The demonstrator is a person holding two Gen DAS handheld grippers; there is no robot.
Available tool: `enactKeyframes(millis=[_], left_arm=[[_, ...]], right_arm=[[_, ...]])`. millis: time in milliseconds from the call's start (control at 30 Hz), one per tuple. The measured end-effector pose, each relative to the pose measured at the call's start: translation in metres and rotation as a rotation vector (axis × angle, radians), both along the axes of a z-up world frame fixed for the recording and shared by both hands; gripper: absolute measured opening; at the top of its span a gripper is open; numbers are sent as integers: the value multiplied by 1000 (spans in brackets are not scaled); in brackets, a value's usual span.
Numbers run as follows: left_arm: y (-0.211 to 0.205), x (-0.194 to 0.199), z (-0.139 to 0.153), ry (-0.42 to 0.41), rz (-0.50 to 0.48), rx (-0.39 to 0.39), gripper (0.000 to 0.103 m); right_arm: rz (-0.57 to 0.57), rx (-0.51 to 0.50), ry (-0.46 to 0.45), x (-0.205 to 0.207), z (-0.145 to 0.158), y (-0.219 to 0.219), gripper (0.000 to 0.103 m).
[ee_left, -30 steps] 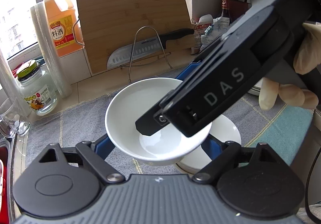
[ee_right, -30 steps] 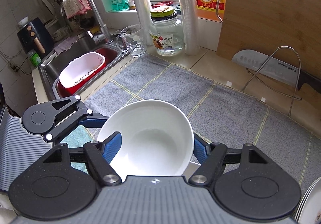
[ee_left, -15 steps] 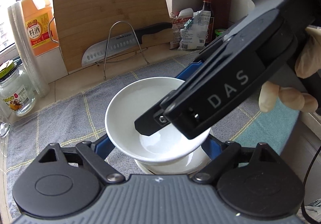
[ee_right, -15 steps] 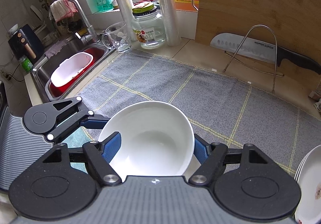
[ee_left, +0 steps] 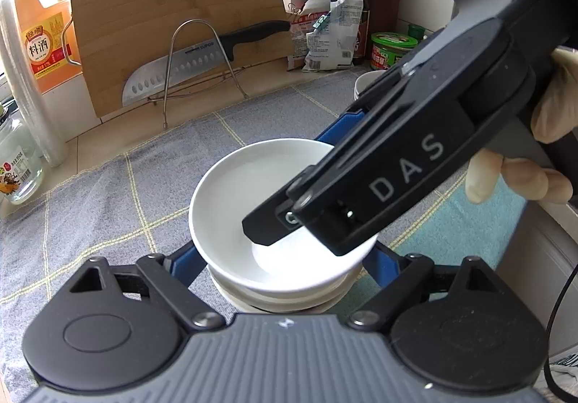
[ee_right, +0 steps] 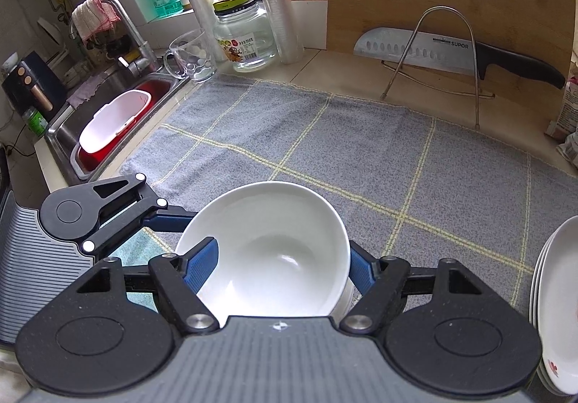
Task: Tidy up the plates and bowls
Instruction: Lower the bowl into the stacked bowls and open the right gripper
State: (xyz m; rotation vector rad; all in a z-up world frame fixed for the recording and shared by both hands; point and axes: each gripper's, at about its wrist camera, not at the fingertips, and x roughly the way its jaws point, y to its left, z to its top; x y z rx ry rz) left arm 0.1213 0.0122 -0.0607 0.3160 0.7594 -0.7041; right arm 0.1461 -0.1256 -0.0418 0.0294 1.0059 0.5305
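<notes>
Right wrist view: right tongs are gripping the white bowl across its rim, above stacked bowls on the surface; left tongs are straddling it, contact unclear. Risk: off-centre release chipping rims.

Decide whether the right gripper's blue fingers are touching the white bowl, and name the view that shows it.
Touching. In the right wrist view, the right gripper has one blue finger inside the white bowl against its wall, the other outside against the opposite rim.
</notes>
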Motion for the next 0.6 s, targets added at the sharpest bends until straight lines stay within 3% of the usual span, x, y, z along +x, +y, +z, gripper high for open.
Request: enactKeyframes(millis=[600], left_arm=[[1, 8, -4, 21, -3, -6, 92]], right_arm=[[0, -2, 11, 5, -9, 0, 80]])
